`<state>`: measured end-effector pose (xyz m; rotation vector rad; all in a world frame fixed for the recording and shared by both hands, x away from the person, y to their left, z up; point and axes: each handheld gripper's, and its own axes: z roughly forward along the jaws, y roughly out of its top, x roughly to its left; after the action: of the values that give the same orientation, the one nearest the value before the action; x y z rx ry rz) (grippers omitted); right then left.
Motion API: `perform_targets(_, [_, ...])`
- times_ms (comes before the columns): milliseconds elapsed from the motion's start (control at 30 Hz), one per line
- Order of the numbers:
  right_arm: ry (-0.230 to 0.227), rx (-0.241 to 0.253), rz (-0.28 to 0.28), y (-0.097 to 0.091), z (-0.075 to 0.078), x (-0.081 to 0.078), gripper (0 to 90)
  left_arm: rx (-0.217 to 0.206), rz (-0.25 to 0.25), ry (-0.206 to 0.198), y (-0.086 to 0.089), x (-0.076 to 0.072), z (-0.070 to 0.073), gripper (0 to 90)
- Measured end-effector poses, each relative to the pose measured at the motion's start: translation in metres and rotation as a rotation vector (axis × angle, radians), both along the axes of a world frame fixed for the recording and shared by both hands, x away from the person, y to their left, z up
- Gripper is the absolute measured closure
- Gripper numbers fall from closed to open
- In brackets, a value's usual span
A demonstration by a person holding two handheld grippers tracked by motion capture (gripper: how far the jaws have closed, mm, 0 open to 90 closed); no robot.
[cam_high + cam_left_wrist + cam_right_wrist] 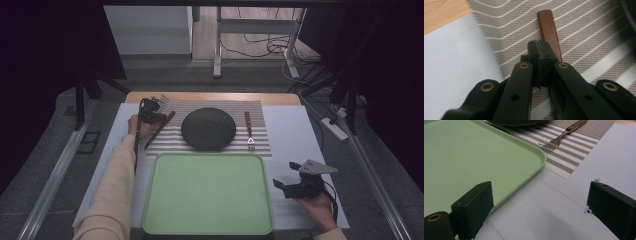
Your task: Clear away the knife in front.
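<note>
A person works at a bench with a claw in each hand. The left claw, at ten o'clock from the dark round plate, is clenched with its tips pressed together, poised over the brown handle of a knife lying on the striped placemat. The right claw is released, jaws wide, resting at three o'clock of the green tray. A fork lies at three o'clock of the plate.

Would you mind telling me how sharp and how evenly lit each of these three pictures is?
High view: dim, with near-black side margins; the green tray is the brightest thing. Left gripper view: the white sheet smears at its edge, while the wooden handle stays fairly crisp. Right gripper view: evenly lit, the fork sharp, a soft shadow on the sheet between the jaws.
</note>
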<state>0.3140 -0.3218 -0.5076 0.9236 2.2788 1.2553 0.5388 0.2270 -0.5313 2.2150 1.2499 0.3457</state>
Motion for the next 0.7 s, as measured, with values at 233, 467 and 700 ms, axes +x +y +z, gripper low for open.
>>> perform_targets(233, [-0.004, 0.012, -0.001, -0.001, 0.001, 0.000, 6.7, 0.001, -0.073, 0.006, -0.018, -0.011, 0.002, 88.6])
perform_targets(467, [-0.011, 0.019, 0.005, -0.001, 0.002, -0.002, 6.7, 0.021, -0.078, -0.010, -0.021, -0.017, 0.009, 88.6])
perform_targets(700, [-0.005, 0.024, -0.001, -0.003, 0.001, -0.001, 6.8, 0.044, -0.078, -0.042, -0.013, -0.026, 0.032, 55.3])
